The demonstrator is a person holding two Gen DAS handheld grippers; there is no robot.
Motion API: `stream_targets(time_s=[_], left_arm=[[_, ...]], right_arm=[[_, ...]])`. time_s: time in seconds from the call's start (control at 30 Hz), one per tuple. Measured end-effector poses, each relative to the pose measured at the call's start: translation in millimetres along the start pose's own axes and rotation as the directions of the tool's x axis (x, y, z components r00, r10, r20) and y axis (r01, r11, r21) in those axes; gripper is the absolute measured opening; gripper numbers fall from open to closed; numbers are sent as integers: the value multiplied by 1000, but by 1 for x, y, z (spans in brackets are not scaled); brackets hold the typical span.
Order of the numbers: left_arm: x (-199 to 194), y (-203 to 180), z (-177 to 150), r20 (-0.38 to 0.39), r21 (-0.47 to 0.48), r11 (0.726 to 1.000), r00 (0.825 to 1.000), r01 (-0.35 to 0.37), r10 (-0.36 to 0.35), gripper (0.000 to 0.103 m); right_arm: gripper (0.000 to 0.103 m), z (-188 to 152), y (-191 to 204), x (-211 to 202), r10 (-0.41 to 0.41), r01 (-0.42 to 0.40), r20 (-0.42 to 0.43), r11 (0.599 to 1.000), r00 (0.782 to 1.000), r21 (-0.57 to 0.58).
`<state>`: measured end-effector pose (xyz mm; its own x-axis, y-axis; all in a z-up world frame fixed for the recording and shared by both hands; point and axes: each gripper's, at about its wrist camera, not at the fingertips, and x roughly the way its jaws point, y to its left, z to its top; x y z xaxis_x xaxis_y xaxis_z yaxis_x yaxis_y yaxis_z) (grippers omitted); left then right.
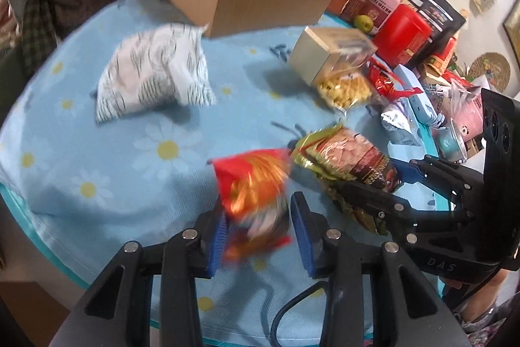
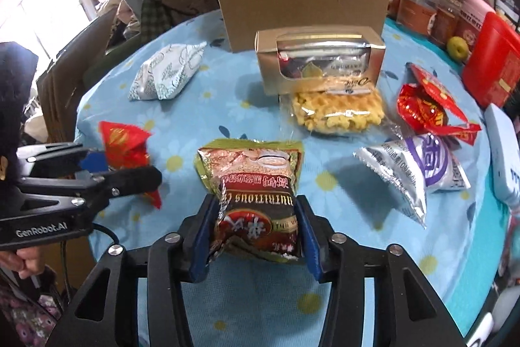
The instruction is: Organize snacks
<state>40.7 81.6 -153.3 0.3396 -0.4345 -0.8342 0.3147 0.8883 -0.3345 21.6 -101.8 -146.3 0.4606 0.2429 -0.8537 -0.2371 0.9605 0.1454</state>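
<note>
My left gripper (image 1: 260, 230) is shut on a red and orange snack bag (image 1: 253, 184), blurred, held above the blue daisy tablecloth (image 1: 130, 152); it also shows in the right wrist view (image 2: 125, 142). My right gripper (image 2: 256, 233) is shut on a gold and brown cereal bag (image 2: 256, 184), also seen in the left wrist view (image 1: 351, 158). An open cardboard box (image 2: 302, 2) stands at the back of the table.
On the table lie a white patterned bag (image 2: 165, 72), a gold window box (image 2: 320, 60), a clear bag of yellow snacks (image 2: 338, 113), a red bag (image 2: 429, 109) and a silver and purple bag (image 2: 412, 174). Jars and a red tin (image 2: 490, 70) crowd the right edge.
</note>
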Motion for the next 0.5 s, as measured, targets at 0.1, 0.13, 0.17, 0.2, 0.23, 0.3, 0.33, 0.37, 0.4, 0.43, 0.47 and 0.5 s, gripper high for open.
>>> stream_targets(time_s=[0.1, 0.13, 0.17, 0.2, 0.23, 0.3, 0.33, 0.37, 0.4, 0.43, 0.47, 0.5], left_arm=[[1, 0, -1, 4, -7, 1000, 1000, 3, -3, 37], [1, 0, -1, 6, -6, 1000, 1000, -1, 1, 37], [2, 0, -2, 7, -8, 1000, 1000, -4, 4, 37], [2, -1, -1, 13, -6, 1000, 1000, -9, 9, 37], [3, -2, -1, 14, -2, 1000, 1000, -16, 16, 37], [5, -5, 1, 20, 14, 999, 999, -36, 36, 37], [6, -7, 1, 28, 24, 999, 999, -48, 47, 37], [8, -9, 2, 35, 30, 998, 998, -54, 53, 37], [8, -10, 2, 41, 36, 998, 997, -60, 59, 37], [9, -11, 2, 50, 44, 997, 997, -65, 63, 37], [9, -11, 2, 57, 50, 996, 996, -71, 69, 34], [9, -12, 2, 58, 53, 996, 996, -74, 71, 33]], right_arm=[[63, 4, -1, 12, 0, 0, -44, 1000, 999, 8], [64, 5, -1, 14, 3, -2, -43, 1000, 999, 8], [67, 6, 0, 14, 1, -1, -39, 1000, 999, -1], [68, 6, 1, 15, -2, 2, -42, 1000, 999, -6], [68, 7, 3, 16, -12, 11, -40, 1000, 999, -20], [68, 6, 7, 17, -28, 27, -38, 999, 999, -42], [68, 6, 10, 17, -33, 31, -36, 998, 999, -49], [68, 5, 11, 18, -40, 38, -31, 998, 999, -59], [67, 5, 13, 18, -45, 43, -29, 997, 999, -65], [64, 4, 13, 18, -49, 47, -24, 996, 999, -72], [60, 3, 15, 17, -54, 53, -14, 995, 998, -83], [57, 2, 14, 17, -56, 55, -13, 995, 998, -86]])
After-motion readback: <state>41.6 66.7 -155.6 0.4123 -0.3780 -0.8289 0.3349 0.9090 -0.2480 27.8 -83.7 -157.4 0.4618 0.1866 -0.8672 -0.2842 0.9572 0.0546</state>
